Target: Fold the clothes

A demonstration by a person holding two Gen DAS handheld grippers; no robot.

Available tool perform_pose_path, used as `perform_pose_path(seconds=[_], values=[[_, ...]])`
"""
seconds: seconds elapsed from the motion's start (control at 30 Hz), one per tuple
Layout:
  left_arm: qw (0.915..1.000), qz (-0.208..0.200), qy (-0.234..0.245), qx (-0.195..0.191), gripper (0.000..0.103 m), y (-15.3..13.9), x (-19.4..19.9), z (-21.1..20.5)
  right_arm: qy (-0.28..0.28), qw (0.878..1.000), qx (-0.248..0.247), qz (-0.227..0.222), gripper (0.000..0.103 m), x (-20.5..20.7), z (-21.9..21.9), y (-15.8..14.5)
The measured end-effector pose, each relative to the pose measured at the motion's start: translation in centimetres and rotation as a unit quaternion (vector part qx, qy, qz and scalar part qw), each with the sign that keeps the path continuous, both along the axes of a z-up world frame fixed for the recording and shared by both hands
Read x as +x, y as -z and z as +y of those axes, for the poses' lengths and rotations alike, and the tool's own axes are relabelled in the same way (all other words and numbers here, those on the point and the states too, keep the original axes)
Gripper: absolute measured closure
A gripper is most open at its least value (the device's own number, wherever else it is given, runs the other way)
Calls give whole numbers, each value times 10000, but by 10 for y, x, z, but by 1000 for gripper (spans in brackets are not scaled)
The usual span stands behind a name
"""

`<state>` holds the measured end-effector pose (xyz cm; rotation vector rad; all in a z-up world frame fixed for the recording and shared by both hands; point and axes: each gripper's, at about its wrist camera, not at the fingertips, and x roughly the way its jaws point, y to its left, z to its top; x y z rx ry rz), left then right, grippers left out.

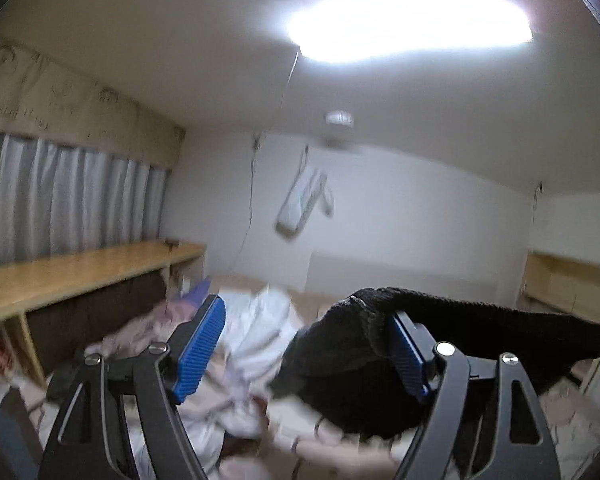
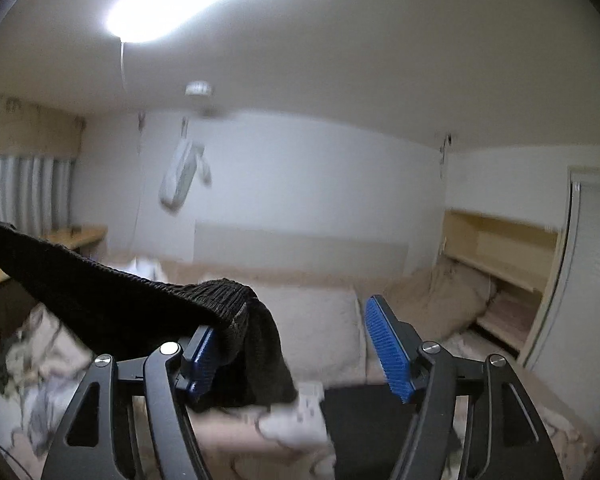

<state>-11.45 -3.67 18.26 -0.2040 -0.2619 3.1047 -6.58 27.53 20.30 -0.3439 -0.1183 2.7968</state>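
A black knit garment (image 1: 452,332) hangs stretched in the air between the two grippers, above a bed. In the left wrist view my left gripper (image 1: 304,348) stands wide open; the garment drapes over its right blue pad (image 1: 408,360) only. In the right wrist view the garment (image 2: 112,300) drapes over the left blue pad (image 2: 202,364) of my right gripper (image 2: 296,352), which is also wide open. Part of the garment hangs down below that pad. Neither gripper's jaws are closed on the cloth.
A bed with a beige cover (image 2: 324,320) and rumpled white bedding (image 1: 252,328) lies below. A wooden shelf (image 1: 80,272) runs under grey curtains (image 1: 60,200) at the left. A wooden headboard unit (image 2: 504,252) and a door (image 2: 592,272) stand at the right. A dark cloth (image 2: 364,412) lies on the bed.
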Motion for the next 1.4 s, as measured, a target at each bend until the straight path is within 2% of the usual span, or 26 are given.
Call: perform_pose_path(seconds=[0.1,0.17,0.2,0.27,0.33,0.4,0.43,0.5,0.6,0.7,0.77,0.9,1.0,1.07,1.13,1.23,1.4], values=[[9959,-905,-68,-5,23,93,19,2,32,9973,-201,-706,35,10,4,69],[9849,-1713,-111,239,24,161,26,0,77,9887,-491,-1411,35,16,10,131],[9746,-2198,-168,384,24,199,30,-1,127,9820,-637,-1773,35,18,13,163],[9474,-3120,-329,631,24,271,37,-2,244,9640,-820,-2519,35,25,15,229],[9223,-3785,-508,593,26,329,49,1,339,9420,-876,-3223,35,32,13,291],[9060,-4173,-609,347,26,367,61,7,413,9192,-907,-3809,35,41,11,340],[9022,-4258,-641,247,26,379,67,10,434,9110,-930,-3995,36,44,10,356],[8994,-4316,-688,103,25,389,75,12,443,9048,-984,-4119,35,48,10,365],[8989,-4324,-702,30,25,390,81,11,457,8951,-1064,-4305,35,54,11,378],[9056,-4178,-725,-49,25,383,87,9,473,8861,-1126,-4470,35,59,12,390],[9099,-4083,-730,-64,25,376,90,5,504,8878,-1053,-4452,36,63,10,389],[9179,-3900,-735,-71,25,361,116,5,544,8829,-1266,-4489,35,79,14,387],[9191,-3883,-659,-141,25,352,141,4,474,8796,-1355,-4536,35,96,17,383],[9162,-3959,-607,-156,25,349,157,4,388,8773,-1404,-4573,35,113,16,376],[9114,-4059,-587,-335,25,351,168,9,323,8738,-1440,-4634,35,128,15,372],[9057,-4128,-566,-781,24,359,169,27,405,8660,-1196,-4838,26,136,10,381],[8733,-4623,-399,-1486,24,388,147,56,493,8566,-588,-5102,26,128,-5,401]])
